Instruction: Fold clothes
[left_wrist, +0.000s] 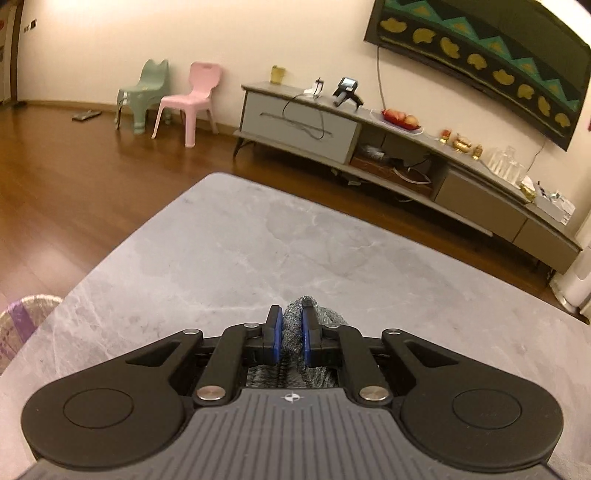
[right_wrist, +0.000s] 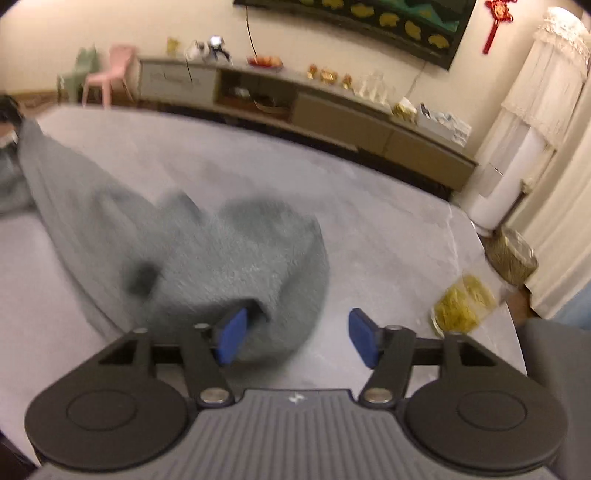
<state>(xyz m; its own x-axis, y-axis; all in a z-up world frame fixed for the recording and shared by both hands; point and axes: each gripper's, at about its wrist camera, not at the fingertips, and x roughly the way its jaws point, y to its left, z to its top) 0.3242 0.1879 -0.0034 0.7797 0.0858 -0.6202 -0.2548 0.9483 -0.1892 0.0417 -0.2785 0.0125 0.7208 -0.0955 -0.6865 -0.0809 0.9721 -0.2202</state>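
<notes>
The left gripper (left_wrist: 291, 334) is clenched on a bunched fold of a grey knitted garment (left_wrist: 293, 325), the cloth pinched between its two blue pads (left_wrist: 277, 334) and poking up just past the fingertips above a grey marbled table (left_wrist: 258, 240). More of the same knit shows beneath the fingers, close to the tool's body.

In the right wrist view, the right gripper (right_wrist: 295, 336) stands released, its blue pads (right_wrist: 360, 338) wide apart and holding nothing. The grey garment (right_wrist: 207, 254) lies heaped on the table (right_wrist: 388, 221) ahead and to the left of this tool, the picture blurred. The cloth's near edge laps over the left finger, while the right finger sits over bare tabletop. A long stretch of the garment runs away to the far left, rising toward the table's edge.

Just to the right of the released tool, a clear bag of yellow bits (right_wrist: 461, 306) rests on the table, with a round jar (right_wrist: 511, 256) beyond it. A low cabinet (left_wrist: 369, 147) lines the far wall, and a pink chair (left_wrist: 192, 101) and a green chair (left_wrist: 146, 94) stand side by side on the wood floor.
</notes>
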